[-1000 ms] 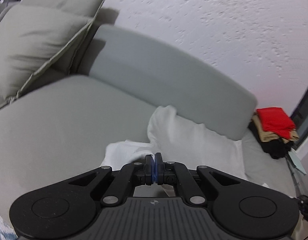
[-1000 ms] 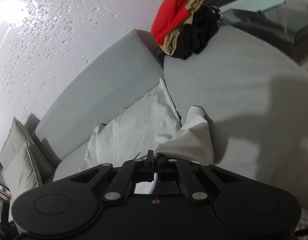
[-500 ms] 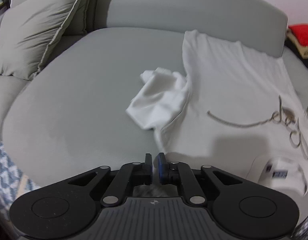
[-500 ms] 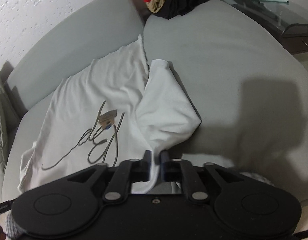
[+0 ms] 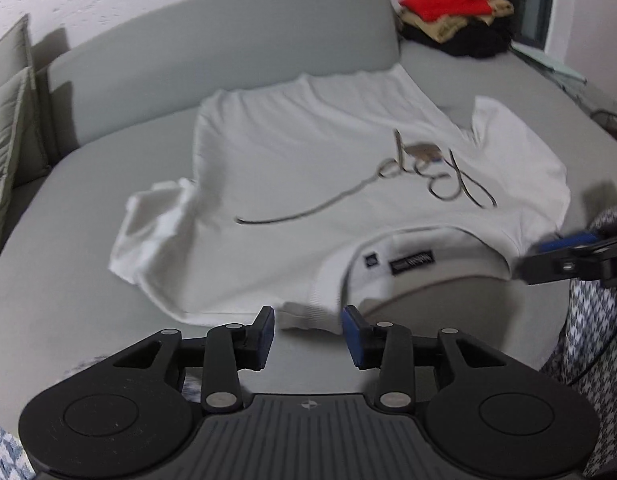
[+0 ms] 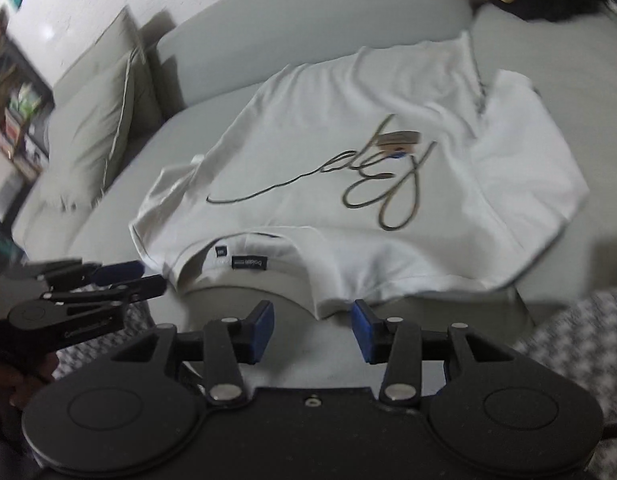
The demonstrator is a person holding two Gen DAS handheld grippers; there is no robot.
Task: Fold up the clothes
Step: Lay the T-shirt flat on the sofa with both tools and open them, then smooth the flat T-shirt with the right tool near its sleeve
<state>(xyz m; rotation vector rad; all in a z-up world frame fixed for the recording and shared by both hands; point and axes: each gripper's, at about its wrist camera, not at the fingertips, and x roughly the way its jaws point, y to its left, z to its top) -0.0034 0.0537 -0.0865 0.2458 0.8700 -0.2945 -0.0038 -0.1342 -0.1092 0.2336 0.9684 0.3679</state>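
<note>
White cotton makes up the T-shirt [image 5: 308, 168], which lies spread face up on the seat of a grey sofa [image 5: 236, 36], its hem toward the backrest and its collar toward the cameras. A thin cursive script logo [image 6: 372, 176] in a dull gold tone runs across the chest, and two small dark labels [image 6: 248, 262] show inside the open neckline. One sleeve [image 5: 156, 224] on the left is bunched and rumpled, while the other sleeve [image 6: 520, 148] lies flatter, with soft folds near the shoulder. Both views are slightly blurred.

The left gripper [image 5: 308, 330] hovers just short of the collar edge with its blue-padded fingers [image 5: 354, 336] spread wide apart and nothing between them; the shirt's ribbed neckline sits just beyond the tips, and whether it touches them cannot be told. The right gripper [image 6: 313, 326] is likewise wide apart and holds nothing, poised at the shoulder seam beside the neckline.

Grey cushions [image 6: 96, 136] lean at the sofa's left end. A pile of clothes [image 5: 456, 16], red on top of tan and black, rests at the far right of the seat. A houndstooth-patterned fabric [image 6: 580, 356] shows at the lower right of the right wrist view.
</note>
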